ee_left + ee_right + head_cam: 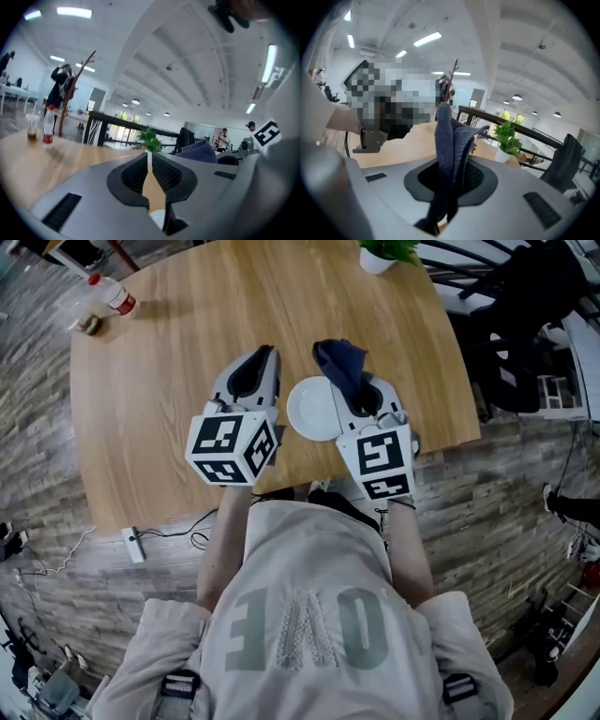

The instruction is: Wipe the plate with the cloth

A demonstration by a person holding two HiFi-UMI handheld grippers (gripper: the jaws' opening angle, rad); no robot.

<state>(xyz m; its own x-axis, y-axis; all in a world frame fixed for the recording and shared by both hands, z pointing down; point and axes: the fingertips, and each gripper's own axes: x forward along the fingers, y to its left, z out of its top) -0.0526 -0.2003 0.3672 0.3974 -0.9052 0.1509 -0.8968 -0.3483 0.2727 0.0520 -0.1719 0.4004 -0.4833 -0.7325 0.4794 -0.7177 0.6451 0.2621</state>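
A white plate [311,409] lies on the round wooden table [169,399] near its front edge, between my two grippers. My right gripper [345,369] hovers just right of the plate and is shut on a dark blue cloth [337,356]. In the right gripper view the cloth [448,133] stands up in folds out of the gripper [450,161]. My left gripper [264,354] is held above the table just left of the plate. In its own view the left gripper [149,158] shows only a thin slit with bare wood behind it. Nothing is held there.
At the table's far left stand a red-capped bottle [113,294] and a cup [90,324]. A potted plant [384,251] sits at the far right edge. Black chairs [525,324] crowd the right side. A power strip [134,545] lies on the floor.
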